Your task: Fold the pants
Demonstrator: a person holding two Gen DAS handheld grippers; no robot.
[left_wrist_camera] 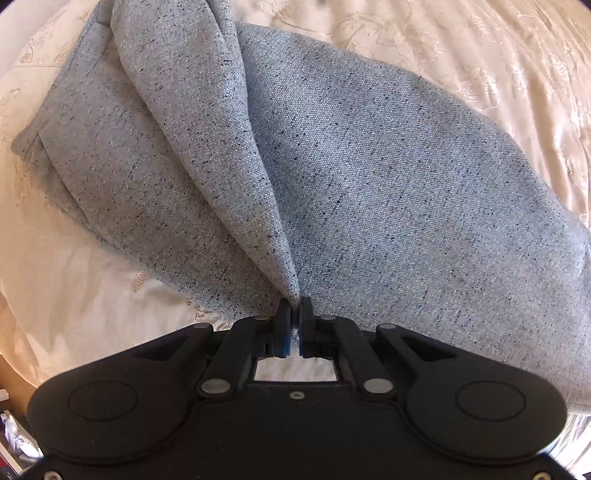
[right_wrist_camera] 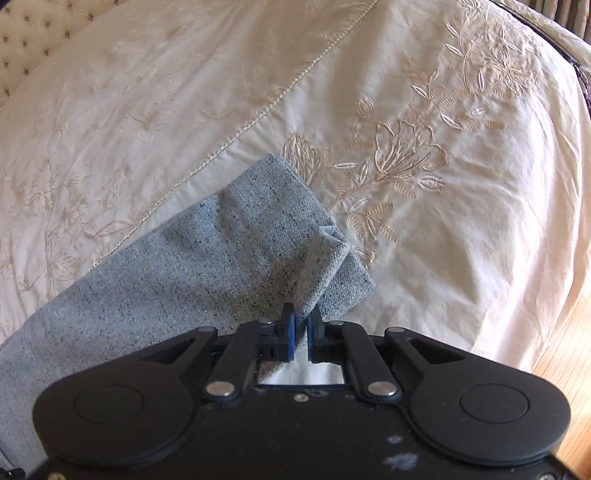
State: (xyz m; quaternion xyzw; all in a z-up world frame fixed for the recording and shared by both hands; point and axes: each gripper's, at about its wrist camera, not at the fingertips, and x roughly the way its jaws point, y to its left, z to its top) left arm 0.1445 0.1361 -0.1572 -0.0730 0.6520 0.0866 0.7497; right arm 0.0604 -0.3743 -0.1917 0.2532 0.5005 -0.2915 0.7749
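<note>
Grey-blue speckled pants (left_wrist_camera: 369, 166) lie spread on a cream embroidered bedspread (left_wrist_camera: 480, 55). My left gripper (left_wrist_camera: 294, 314) points straight down and is shut on a pinch of the cloth, so a raised fold runs from its tips toward the upper left. In the right wrist view one pants leg (right_wrist_camera: 184, 280) stretches from the lower left to its hem near the middle. There my right gripper (right_wrist_camera: 301, 317) is shut on a turned-up corner of the hem, with the cloth caught between its blue pads.
The bedspread (right_wrist_camera: 443, 258) fills most of both views, with floral embroidery (right_wrist_camera: 402, 155) beyond the hem. A tufted headboard (right_wrist_camera: 29, 33) is at the top left. Wooden floor (right_wrist_camera: 569, 339) shows past the bed's right edge. Some clutter (left_wrist_camera: 11, 435) lies beside the bed.
</note>
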